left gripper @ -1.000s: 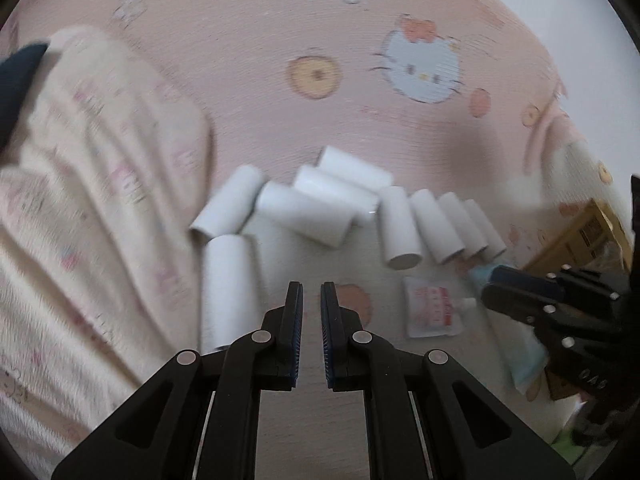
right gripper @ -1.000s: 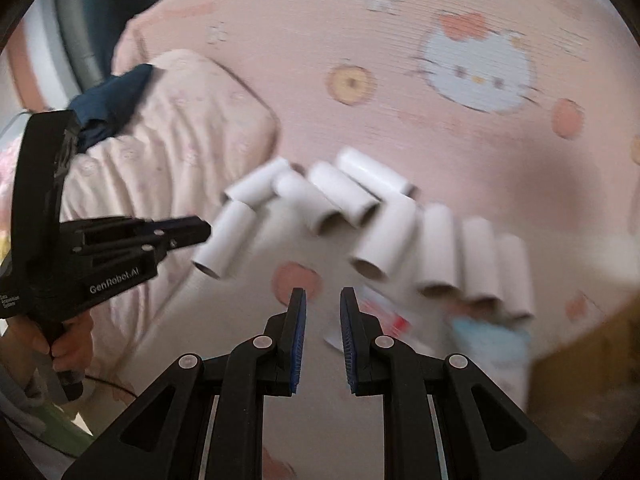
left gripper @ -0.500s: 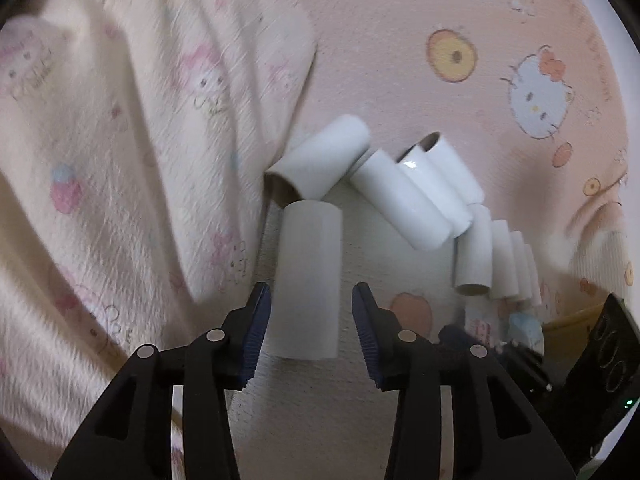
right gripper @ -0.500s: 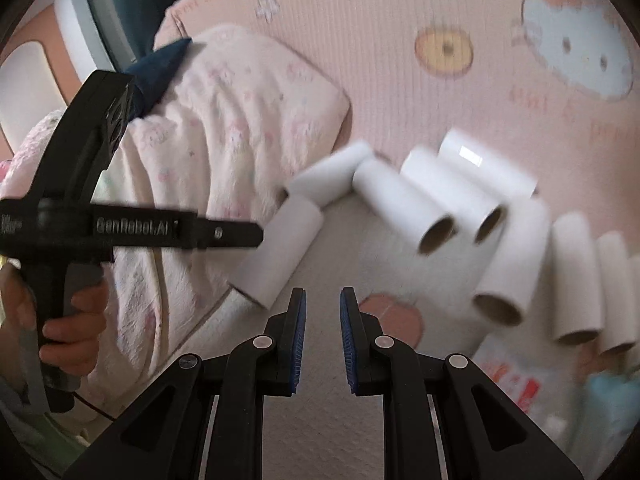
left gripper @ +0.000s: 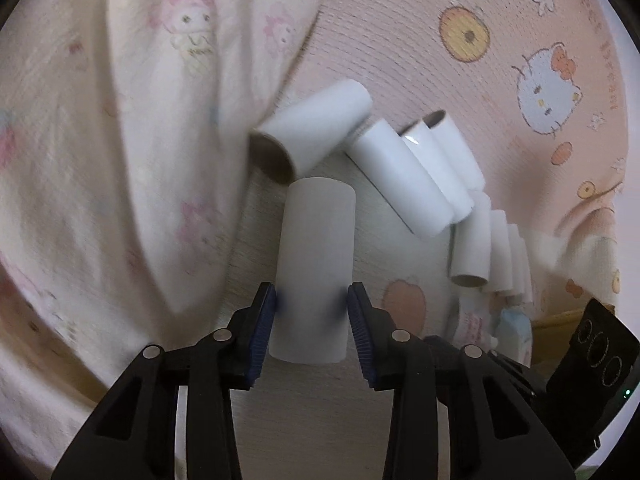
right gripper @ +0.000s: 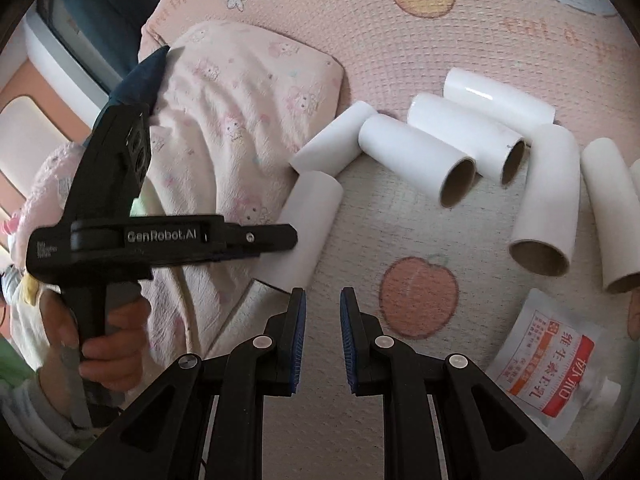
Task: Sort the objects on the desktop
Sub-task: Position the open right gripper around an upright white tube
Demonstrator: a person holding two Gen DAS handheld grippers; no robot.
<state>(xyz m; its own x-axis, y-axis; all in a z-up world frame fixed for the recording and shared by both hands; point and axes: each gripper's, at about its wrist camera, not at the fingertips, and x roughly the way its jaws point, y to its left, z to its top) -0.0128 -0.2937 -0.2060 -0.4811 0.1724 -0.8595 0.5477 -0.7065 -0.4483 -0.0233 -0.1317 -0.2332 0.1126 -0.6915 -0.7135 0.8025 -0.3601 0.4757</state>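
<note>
- The blanket fills your left side; its edge runs just beside the roll.
- Your left gripper straddles that roll. Its jaws have just been closing, and the pads sit at the sides with a sliver of gap.
- More rolls crowd right of it.
- Your right gripper hangs with fingers together and empty, over bare mat.
- The sachet lies far right.

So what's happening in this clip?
A person is sorting white paper tubes on a pink mat. The left gripper straddles the nearest tube; its jaws have just been closing, and the pads look at the tube's sides, though a firm grip isn't clear. The right gripper hangs shut and empty nearby.
</note>
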